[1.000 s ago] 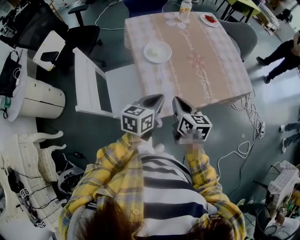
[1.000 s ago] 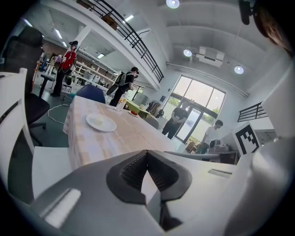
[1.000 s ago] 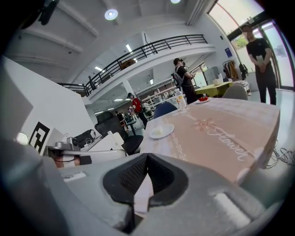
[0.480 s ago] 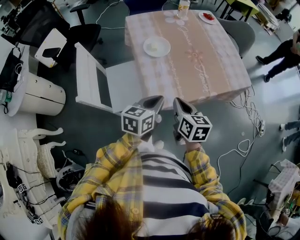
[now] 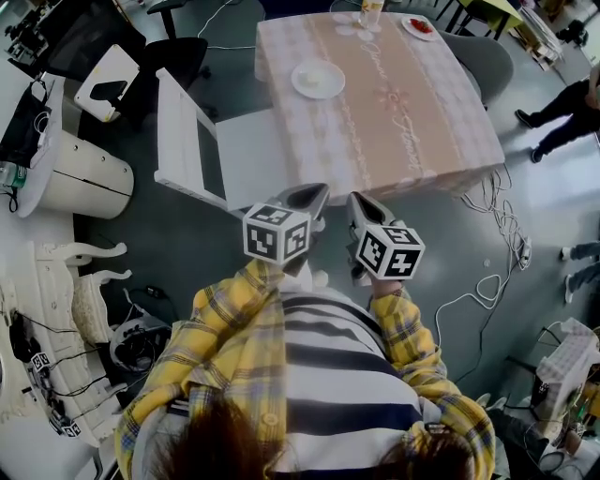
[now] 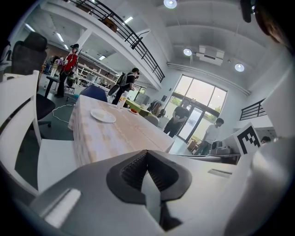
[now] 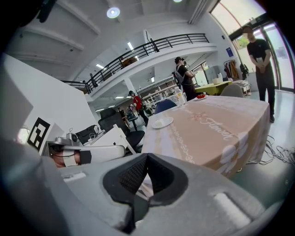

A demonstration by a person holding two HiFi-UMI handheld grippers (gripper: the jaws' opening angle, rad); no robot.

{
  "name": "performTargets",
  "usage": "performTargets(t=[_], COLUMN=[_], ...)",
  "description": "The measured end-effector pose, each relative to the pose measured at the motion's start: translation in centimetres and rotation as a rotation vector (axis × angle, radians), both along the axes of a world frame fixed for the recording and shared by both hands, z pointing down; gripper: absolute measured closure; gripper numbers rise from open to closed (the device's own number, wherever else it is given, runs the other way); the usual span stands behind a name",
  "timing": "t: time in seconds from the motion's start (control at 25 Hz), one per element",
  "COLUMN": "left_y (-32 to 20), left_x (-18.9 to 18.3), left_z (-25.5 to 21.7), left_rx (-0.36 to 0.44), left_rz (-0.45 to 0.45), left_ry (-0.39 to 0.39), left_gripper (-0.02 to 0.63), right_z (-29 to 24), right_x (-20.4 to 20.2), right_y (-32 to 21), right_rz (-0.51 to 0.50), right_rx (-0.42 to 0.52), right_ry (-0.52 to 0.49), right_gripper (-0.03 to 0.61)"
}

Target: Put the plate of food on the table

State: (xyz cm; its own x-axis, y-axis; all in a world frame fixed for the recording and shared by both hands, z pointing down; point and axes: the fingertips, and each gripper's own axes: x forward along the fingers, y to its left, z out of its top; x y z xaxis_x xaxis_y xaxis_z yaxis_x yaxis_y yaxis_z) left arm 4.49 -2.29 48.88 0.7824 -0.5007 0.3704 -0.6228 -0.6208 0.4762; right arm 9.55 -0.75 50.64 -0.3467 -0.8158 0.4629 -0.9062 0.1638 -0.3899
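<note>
Sitting on the left part of the table (image 5: 412, 122), toward its far end, the white plate (image 5: 317, 79) carries something pale that is too small to identify. A smaller plate with red food (image 5: 419, 25) stands at the far right corner, near a bottle (image 5: 372, 11). I cannot tell which plate the task means.

Either one looks stiff, smooth and breakable, probably light, with a thin rim that could slip between the pads. The food looks loose and would likely slide if the plate tipped. The best hold is likely on the rim at the near edge, or on opposite edges with both tools, keeping the plate level.

A white chair (image 5: 211, 155) stands at the table's left. Well short of the near edge, the left gripper (image 5: 317, 194) and right gripper (image 5: 356, 202) are side by side, both clenched on nothing.
</note>
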Motion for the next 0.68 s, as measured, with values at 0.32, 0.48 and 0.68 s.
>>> performTargets(t=[0.32, 0.48, 0.68], left_y=[0.3, 0.0, -0.7], left_x=[-0.1, 0.1, -0.1], left_z=[-0.1, -0.3, -0.2], left_rx=[0.0, 0.004, 0.003], left_rz=[-0.008, -0.006, -0.009], left_ry=[-0.002, -0.001, -0.002], left_gripper=[0.614, 0.614, 0.614], right_z=[-0.2, -0.2, -0.4], right_x=[-0.3, -0.3, -0.4], right_y=[0.3, 0.0, -0.7], right_rz=[-0.007, -0.001, 0.0], right_rx=[0.006, 0.007, 0.01], right_ry=[0.0, -0.002, -0.003], right_gripper=[0.581, 0.581, 0.581])
